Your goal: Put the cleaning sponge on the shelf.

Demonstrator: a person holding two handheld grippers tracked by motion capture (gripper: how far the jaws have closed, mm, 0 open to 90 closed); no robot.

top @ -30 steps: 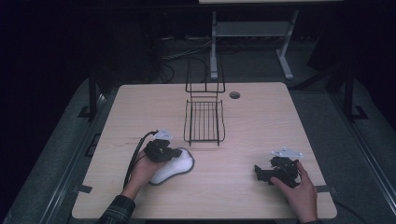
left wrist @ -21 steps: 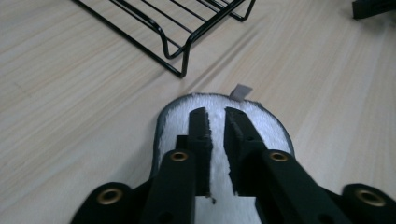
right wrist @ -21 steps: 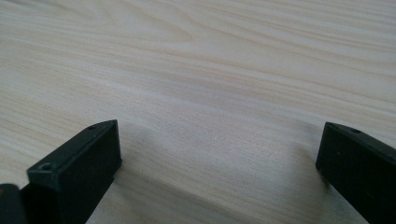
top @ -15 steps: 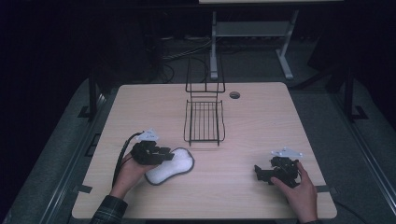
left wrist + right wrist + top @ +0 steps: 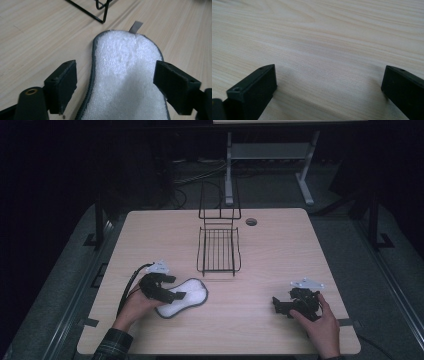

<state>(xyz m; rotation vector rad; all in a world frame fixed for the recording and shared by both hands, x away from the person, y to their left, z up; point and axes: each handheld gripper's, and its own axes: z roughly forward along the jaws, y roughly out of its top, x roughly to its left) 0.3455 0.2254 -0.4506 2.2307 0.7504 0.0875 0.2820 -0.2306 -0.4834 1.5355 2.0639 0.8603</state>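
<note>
- A pale wooden table (image 5: 280,250) is seen in a dark room, with a stand and loose cables on the floor beyond its far edge.
- A black wire rack (image 5: 218,245) is stood near the far middle of the table, its basket part opened toward the person.
- A white fleecy insole with a dark trim (image 5: 184,296) is laid flat on the wood just in front of the rack and to its left; a small grey tab is shown at its far tip.
- The left gripper (image 5: 167,292) is held released, its jaws spread either side of the insole's near end, probably so the pad can be pinched across its width.
- The right gripper (image 5: 280,306) is rested released on bare wood, well apart from the rack to its right, seemingly kept idle.
- Compared with a second ago, the left gripper has been drawn back toward the person and the insole lies more exposed; the right gripper is unchanged.
</note>
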